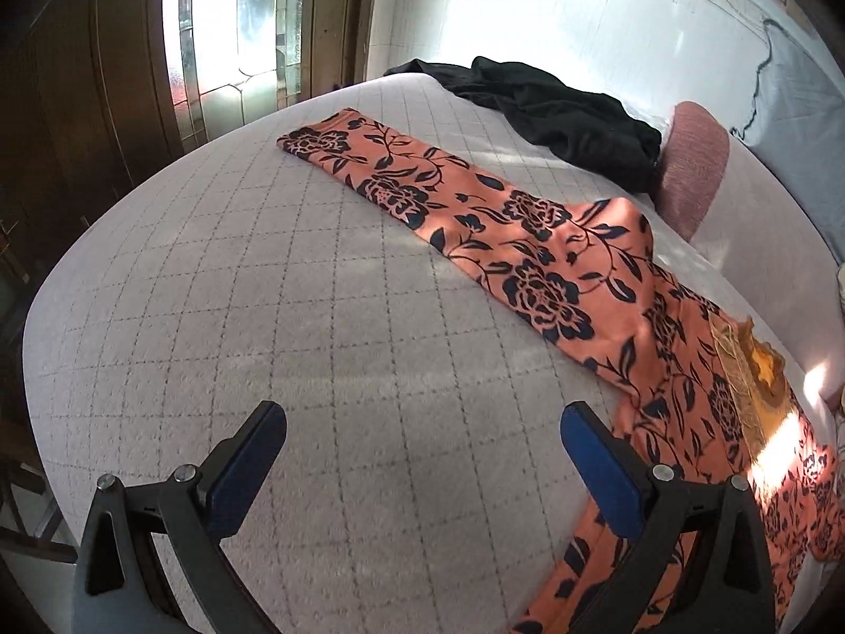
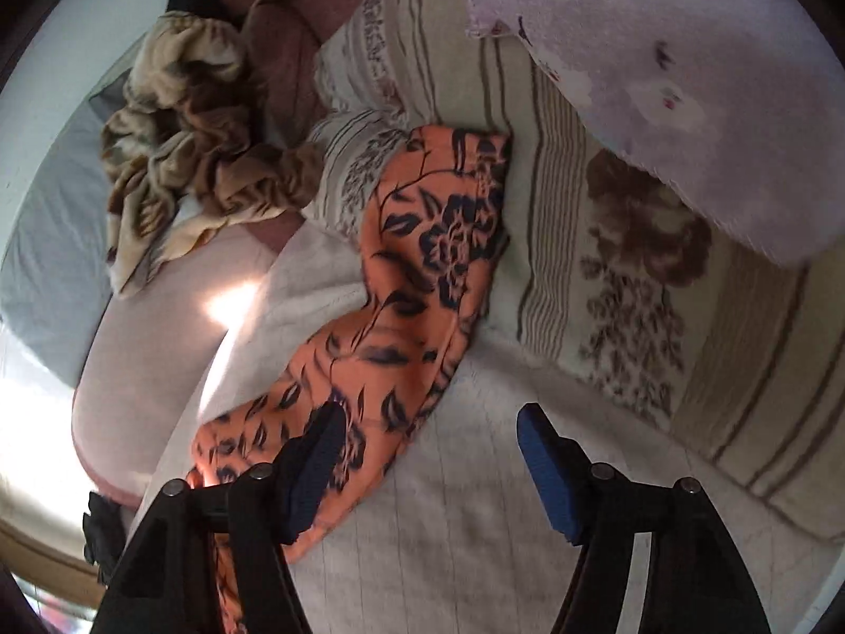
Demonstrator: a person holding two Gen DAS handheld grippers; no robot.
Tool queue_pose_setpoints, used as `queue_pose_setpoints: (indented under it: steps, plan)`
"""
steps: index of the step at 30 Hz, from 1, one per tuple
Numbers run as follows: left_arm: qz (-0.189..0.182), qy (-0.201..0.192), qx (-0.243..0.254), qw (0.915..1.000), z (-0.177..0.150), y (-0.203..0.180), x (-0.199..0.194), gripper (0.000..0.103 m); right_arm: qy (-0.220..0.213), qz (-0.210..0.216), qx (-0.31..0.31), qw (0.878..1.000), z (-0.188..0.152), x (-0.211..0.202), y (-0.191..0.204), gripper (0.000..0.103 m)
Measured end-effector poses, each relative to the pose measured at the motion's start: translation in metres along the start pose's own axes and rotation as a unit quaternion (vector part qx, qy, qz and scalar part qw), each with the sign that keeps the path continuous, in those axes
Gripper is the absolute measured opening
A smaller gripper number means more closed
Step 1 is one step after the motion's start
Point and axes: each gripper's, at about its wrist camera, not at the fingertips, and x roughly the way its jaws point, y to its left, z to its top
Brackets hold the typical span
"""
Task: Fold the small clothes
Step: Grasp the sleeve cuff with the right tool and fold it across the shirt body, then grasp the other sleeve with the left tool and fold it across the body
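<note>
An orange garment with black flowers [image 1: 528,243] lies stretched out on the grey quilted bed [image 1: 264,290], running from the far middle to the near right. My left gripper [image 1: 422,417] is open and empty above the bedcover, its right finger beside the garment's near part. In the right wrist view another length of the same garment [image 2: 412,285] reaches up to a striped floral pillow [image 2: 607,243]. My right gripper [image 2: 428,417] is open and empty, its left finger [image 2: 317,454] over the garment's edge.
A black garment [image 1: 554,111] lies crumpled at the bed's far side next to a pink cushion [image 1: 692,164]. A brown patterned cloth [image 2: 179,137] is bunched at the upper left of the right wrist view. A wooden door with glass [image 1: 232,31] stands beyond the bed.
</note>
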Motion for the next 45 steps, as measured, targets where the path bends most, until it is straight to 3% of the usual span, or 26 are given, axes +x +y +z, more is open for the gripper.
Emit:
queue_pose_setpoints:
  steps: [3,7,10,11,12,14,17,20,23,26,30,32,34,35,36,37,38,40,45]
  plan:
    - [0.011,-0.010,-0.007,0.9999,0.003,0.002,0.011,0.103,-0.020,-0.044,-0.004,0.999,0.027,0.025,0.009,0.070]
    - [0.007,0.002,-0.020,0.9998,0.003,0.006,0.024,0.103,-0.052,-0.109,0.031,0.992,0.044,0.046,0.009,0.062]
    - [0.001,0.007,-0.016,0.9998,0.004,0.003,0.028,0.103,-0.061,-0.157,0.016,0.986,0.050,0.061,0.017,0.040]
    - [-0.002,0.007,-0.014,0.9999,0.004,0.003,0.028,0.103,-0.063,-0.171,0.004,0.983,0.053,0.064,0.022,0.010]
    - [-0.004,0.006,-0.013,0.9999,0.004,0.002,0.028,0.103,-0.061,-0.179,-0.011,0.982,0.056,0.067,0.027,0.005]
    - [-0.009,0.004,-0.010,0.9999,0.005,0.000,0.027,0.103,-0.071,-0.192,-0.055,0.977,0.060,0.062,0.043,0.005]
    - [-0.025,-0.002,-0.011,0.9996,0.006,-0.004,0.023,0.103,-0.113,-0.190,-0.123,0.967,0.066,0.029,0.084,0.004]
    - [-0.045,-0.010,-0.009,0.9989,0.007,-0.005,0.015,0.103,-0.162,-0.154,-0.212,0.951,0.064,-0.019,0.153,0.004]
    - [-0.061,-0.015,-0.016,0.9979,0.007,-0.001,0.007,0.103,-0.195,-0.068,-0.296,0.933,0.023,-0.071,0.236,0.005]
    - [-0.070,-0.019,-0.024,0.9971,0.008,0.004,0.002,0.103,-0.192,0.041,-0.367,0.909,-0.055,-0.106,0.313,0.005]
    - [-0.074,-0.022,-0.034,0.9964,0.010,0.010,-0.001,0.103,-0.117,0.180,-0.404,0.889,-0.188,-0.115,0.374,0.005]
    - [-0.076,-0.022,-0.036,0.9962,0.011,0.011,-0.001,0.103,-0.059,0.224,-0.417,0.879,-0.255,-0.099,0.384,0.007]
    - [-0.079,-0.020,-0.032,0.9962,0.011,0.010,-0.001,0.103,0.037,0.226,-0.443,0.867,-0.321,-0.060,0.386,0.015]
    - [-0.081,-0.019,-0.030,0.9961,0.011,0.009,-0.001,0.103,0.089,0.216,-0.459,0.857,-0.350,-0.038,0.382,0.034]
    - [-0.084,-0.018,-0.029,0.9959,0.011,0.009,-0.001,0.103,0.133,0.193,-0.473,0.849,-0.375,-0.016,0.376,0.069]
    - [-0.084,-0.018,-0.026,0.9959,0.010,0.008,-0.001,0.103,0.163,0.170,-0.477,0.847,-0.392,-0.002,0.365,0.076]
    - [-0.085,-0.020,-0.024,0.9959,0.010,0.007,-0.002,0.103,0.179,0.167,-0.467,0.850,-0.398,0.004,0.355,0.076]
    - [-0.090,-0.024,-0.023,0.9954,0.010,0.006,-0.004,0.103,0.169,0.189,-0.445,0.859,-0.387,-0.008,0.340,0.077]
    - [-0.107,-0.024,0.008,0.9939,0.006,-0.009,-0.008,0.103,0.131,0.207,-0.400,0.883,-0.320,-0.038,0.319,0.082]
